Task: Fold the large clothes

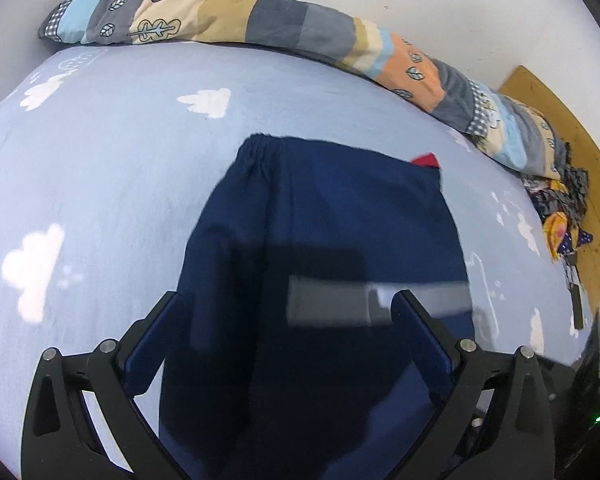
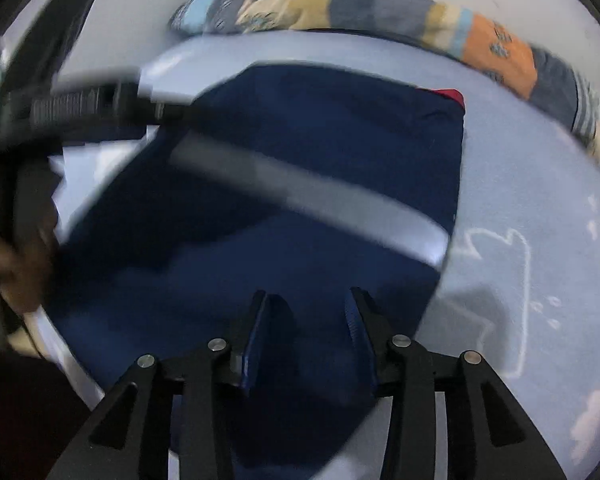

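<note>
Tongs on the left (image 1: 288, 332) gape wide over the dark navy folded cloth garment (image 1: 320, 220); right tongs (image 2: 310, 332) part-spread above it, pads not pressing. Garment lies flat on the pale blue cloud-print bed sheet (image 1: 100, 160), patchwork quilt roll (image 1: 284, 28) beyond.

One navy garment (image 1: 324, 216) lies on one bed (image 1: 112, 168). One patchwork quilt (image 1: 260, 20) runs along the wall. One heap of patterned fabric (image 1: 560, 208) sits beside it.
</note>
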Demonstrator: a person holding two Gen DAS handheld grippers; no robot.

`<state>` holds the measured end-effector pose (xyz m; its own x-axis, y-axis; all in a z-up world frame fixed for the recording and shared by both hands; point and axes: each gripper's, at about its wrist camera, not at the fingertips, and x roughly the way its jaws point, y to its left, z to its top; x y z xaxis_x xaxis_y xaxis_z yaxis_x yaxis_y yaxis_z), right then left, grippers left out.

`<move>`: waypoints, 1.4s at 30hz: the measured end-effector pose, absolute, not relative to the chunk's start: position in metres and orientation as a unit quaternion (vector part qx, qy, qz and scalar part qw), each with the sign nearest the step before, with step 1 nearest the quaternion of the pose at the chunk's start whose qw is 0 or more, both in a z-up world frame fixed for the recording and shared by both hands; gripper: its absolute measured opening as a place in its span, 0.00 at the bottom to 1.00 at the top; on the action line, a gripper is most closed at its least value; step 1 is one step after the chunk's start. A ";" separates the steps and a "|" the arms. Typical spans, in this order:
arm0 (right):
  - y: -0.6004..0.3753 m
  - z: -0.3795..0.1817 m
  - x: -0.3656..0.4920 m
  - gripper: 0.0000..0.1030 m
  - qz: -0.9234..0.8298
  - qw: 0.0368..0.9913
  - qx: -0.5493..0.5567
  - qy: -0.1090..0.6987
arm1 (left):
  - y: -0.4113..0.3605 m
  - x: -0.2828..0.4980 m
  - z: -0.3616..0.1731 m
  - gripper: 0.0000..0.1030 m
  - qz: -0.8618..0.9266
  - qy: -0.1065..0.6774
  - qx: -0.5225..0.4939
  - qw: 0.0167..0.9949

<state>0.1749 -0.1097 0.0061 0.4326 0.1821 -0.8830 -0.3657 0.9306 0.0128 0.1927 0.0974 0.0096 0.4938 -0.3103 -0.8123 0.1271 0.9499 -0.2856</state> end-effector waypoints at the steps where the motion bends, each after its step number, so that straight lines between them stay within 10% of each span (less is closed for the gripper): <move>1: -0.110 0.013 0.169 0.41 0.167 0.843 -0.088 0.503 | 0.099 0.188 0.013 1.00 -0.127 0.483 -0.098 0.861; 6: -0.136 0.055 0.145 0.59 0.197 0.862 -0.025 0.466 | 0.108 0.140 0.020 1.00 -0.145 0.479 -0.110 0.859; 14: -0.161 -0.002 0.151 0.58 0.182 0.813 0.056 0.551 | 0.057 0.139 -0.030 1.00 -0.135 0.564 0.051 0.813; 42: -0.220 0.023 0.172 0.61 0.210 0.816 0.240 0.482 | 0.051 0.128 0.019 1.00 -0.091 0.422 0.029 0.902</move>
<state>0.1723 -0.2198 0.0227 0.4464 0.5746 -0.6860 -0.1107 0.7962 0.5948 0.1282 0.0507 0.0194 0.6279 -0.1394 -0.7657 0.1886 0.9818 -0.0241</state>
